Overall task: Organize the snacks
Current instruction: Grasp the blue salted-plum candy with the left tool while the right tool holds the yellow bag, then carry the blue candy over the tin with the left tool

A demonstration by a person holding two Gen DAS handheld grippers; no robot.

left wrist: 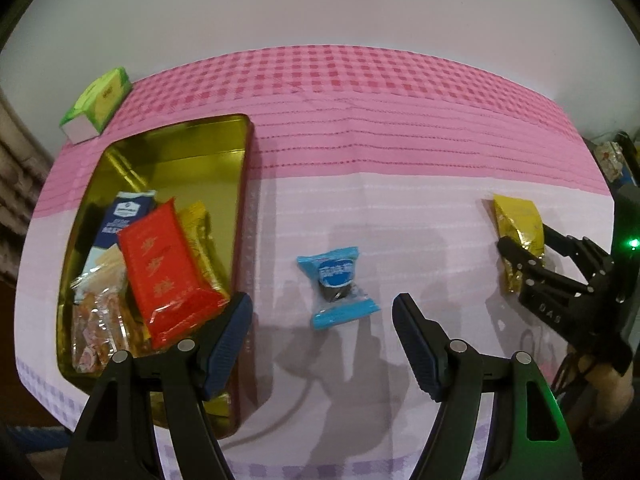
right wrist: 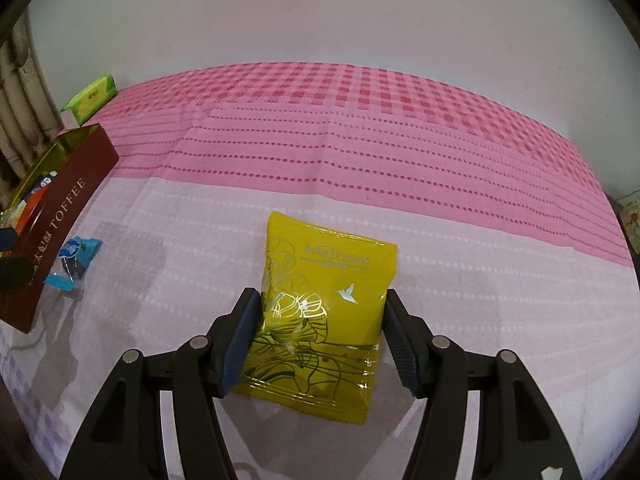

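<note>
A gold-lined tin with dark red "TOFFEE" walls stands at the left and holds a red packet, a blue packet, a yellow packet and clear-wrapped snacks. A blue wrapped candy lies on the cloth just ahead of my open, empty left gripper; it also shows in the right wrist view. A yellow packet lies flat between the fingers of my right gripper, which is open with its left finger touching the packet's edge. Both show in the left wrist view: the packet, the gripper.
A pink and white checked cloth covers the table. A green box sits at the far left corner by the wall. The table's right edge has cluttered items beyond it.
</note>
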